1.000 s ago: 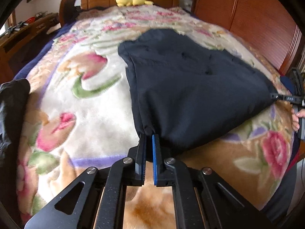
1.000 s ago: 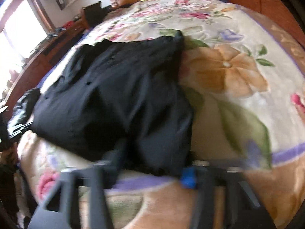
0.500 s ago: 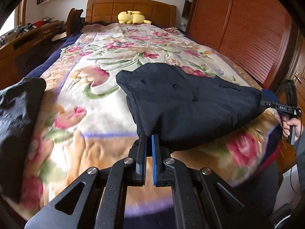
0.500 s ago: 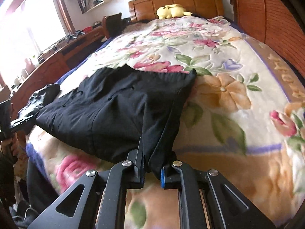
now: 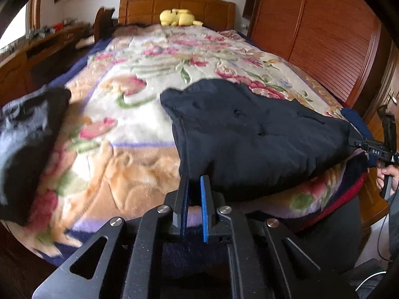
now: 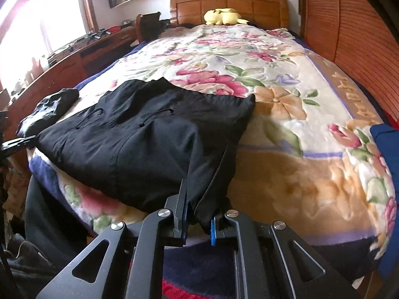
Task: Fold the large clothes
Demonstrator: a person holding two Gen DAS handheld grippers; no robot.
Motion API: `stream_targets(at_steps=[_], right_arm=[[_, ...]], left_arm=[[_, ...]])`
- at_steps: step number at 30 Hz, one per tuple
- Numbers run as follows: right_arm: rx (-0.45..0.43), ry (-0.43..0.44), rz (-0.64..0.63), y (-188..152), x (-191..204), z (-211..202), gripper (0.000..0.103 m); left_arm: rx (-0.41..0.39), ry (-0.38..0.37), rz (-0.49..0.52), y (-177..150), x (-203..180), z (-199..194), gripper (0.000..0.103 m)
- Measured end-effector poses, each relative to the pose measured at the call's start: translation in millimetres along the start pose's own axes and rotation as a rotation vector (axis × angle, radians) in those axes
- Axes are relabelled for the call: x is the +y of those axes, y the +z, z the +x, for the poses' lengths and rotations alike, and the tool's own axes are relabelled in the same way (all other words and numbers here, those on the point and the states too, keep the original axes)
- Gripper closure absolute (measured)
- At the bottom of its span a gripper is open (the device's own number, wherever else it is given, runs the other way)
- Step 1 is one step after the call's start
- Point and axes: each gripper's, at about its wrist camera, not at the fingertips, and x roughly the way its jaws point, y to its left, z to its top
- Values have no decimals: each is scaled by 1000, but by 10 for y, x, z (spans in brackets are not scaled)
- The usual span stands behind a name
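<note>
A dark navy garment [image 5: 251,134] lies spread across the near end of the floral bed. It also shows in the right wrist view [image 6: 149,139]. My left gripper [image 5: 195,186] is shut on the garment's near left corner. My right gripper [image 6: 198,214] is shut on the opposite corner, with cloth bunched between its jaws. The right gripper also shows in the left wrist view [image 5: 359,143], pulling the cloth taut at the bed's right edge. The left gripper shows at the far left of the right wrist view [image 6: 18,142].
The floral blanket [image 5: 139,114] covers the bed. A second dark garment [image 5: 27,134] lies bunched at the left edge. A yellow plush toy [image 5: 178,17] sits by the wooden headboard. A wooden wardrobe [image 5: 321,37] stands on the right, a desk [image 6: 74,57] on the left.
Both grippers have drawn back toward the foot of the bed, dragging the garment with them. It now lies nearer the bed's end and hangs a little over the edge.
</note>
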Motion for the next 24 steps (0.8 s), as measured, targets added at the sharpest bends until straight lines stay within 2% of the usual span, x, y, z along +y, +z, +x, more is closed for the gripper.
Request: stream_targets(at_steps=[5,8,11,15,24], right_arm=[[-8,-1,23,-41,62,37,91],[-6,-5,22,-70,109,17,91],[-6,5,37,-96,80,10,91],[0,19,41,-131,54,18,90],[15,33,57,-165,48,73,89]], left_arm=[[-44,-14,42,127,-173,-84,89],[-9,-55,55,152,-301,120,88],[58,-73,68,106,-438,430,87],[98,-1,109,21,-586,674,87],[64,-79,-54,-72,-398,651,87]])
